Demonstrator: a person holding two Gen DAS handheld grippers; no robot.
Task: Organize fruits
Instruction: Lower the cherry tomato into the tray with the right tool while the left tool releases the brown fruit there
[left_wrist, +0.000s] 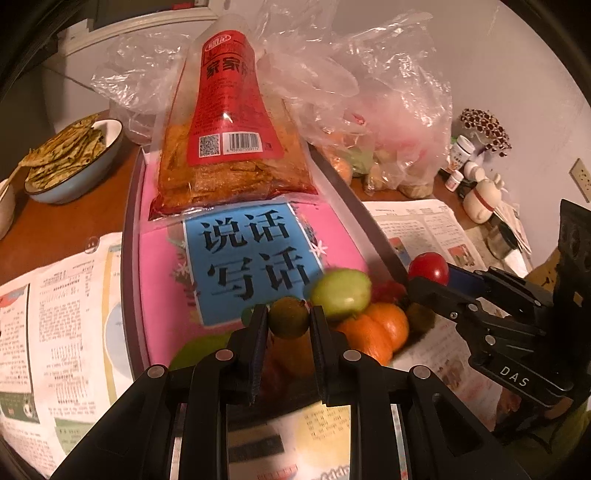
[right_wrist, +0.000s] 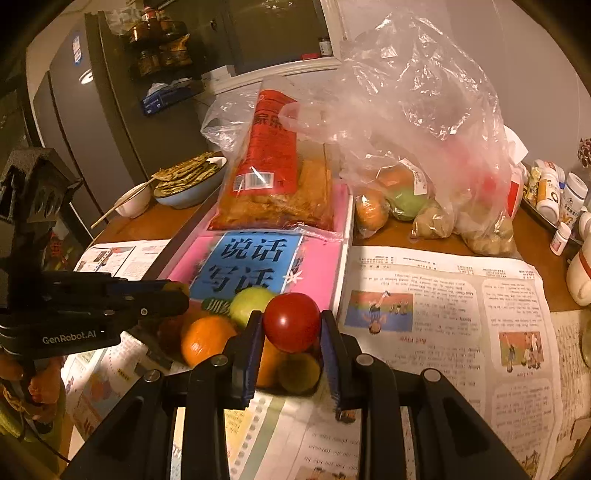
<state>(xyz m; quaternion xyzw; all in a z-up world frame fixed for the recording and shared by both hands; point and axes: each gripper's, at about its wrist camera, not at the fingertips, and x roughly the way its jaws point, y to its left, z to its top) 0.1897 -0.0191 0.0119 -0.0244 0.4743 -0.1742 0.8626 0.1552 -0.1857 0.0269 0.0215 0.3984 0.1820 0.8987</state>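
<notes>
My left gripper (left_wrist: 289, 314) is shut on a small brownish-green round fruit (left_wrist: 288, 318), held just above a pile of fruit on the newspaper. The pile has a pale green fruit (left_wrist: 341, 293), an orange (left_wrist: 376, 330) and a green fruit (left_wrist: 199, 349) partly hidden behind my left finger. My right gripper (right_wrist: 291, 325) is shut on a red tomato (right_wrist: 291, 321), over an orange (right_wrist: 205, 339), a green fruit (right_wrist: 251, 301) and an olive-coloured fruit (right_wrist: 299, 373). In the left wrist view the right gripper (left_wrist: 428, 275) with the tomato (left_wrist: 428, 267) hangs to the right; the left gripper (right_wrist: 177, 291) shows at the left of the right wrist view.
Behind the pile lies a pink book (left_wrist: 251, 258) with a red-labelled snack bag (left_wrist: 229, 147) on it. A clear plastic bag (right_wrist: 406, 166) with more produce stands at the back right. A blue bowl (left_wrist: 74, 158) of flatbread sits at the left, pill bottles (right_wrist: 561, 232) at the right. Newspaper (right_wrist: 443, 325) covers the table.
</notes>
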